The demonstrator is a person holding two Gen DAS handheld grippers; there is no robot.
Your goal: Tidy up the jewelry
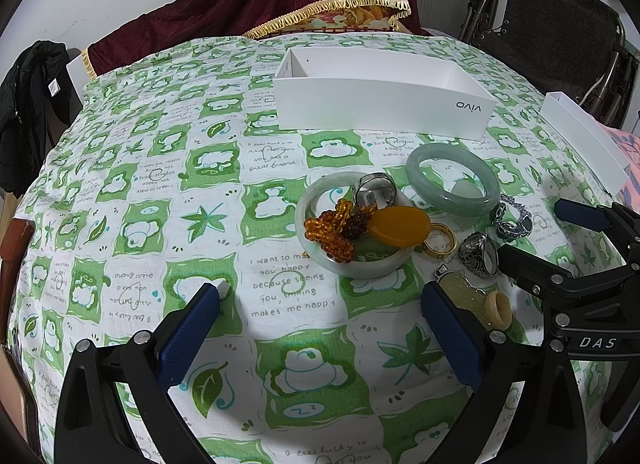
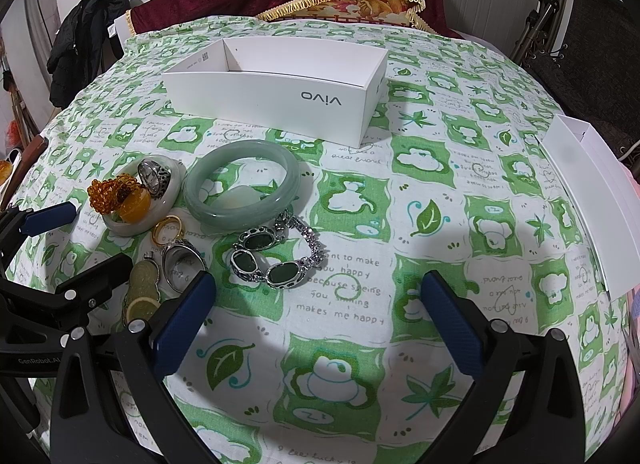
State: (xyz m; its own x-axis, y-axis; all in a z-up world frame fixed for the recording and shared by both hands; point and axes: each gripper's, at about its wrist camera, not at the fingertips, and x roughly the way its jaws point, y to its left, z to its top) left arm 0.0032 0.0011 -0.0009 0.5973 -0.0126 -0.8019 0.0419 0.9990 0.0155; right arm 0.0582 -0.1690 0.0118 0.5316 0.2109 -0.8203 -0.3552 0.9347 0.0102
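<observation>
Left gripper (image 1: 320, 304) jaws wide open, empty, bangle (image 1: 354, 223) ahead, right gripper (image 2: 320, 292) jaws wide open, empty, bracelet (image 2: 276, 256) just ahead-left, box (image 2: 276, 83) beyond

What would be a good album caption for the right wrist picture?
Open right claw over a green-patterned tablecloth, jewelry heaped before an empty white box.

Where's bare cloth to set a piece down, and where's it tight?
Free: cloth left of the white bangle, and right of the silver bracelet up to the flat white box. The vivo box looks empty. Crowded: rings and pendants clustered beside the green bangle.
</observation>
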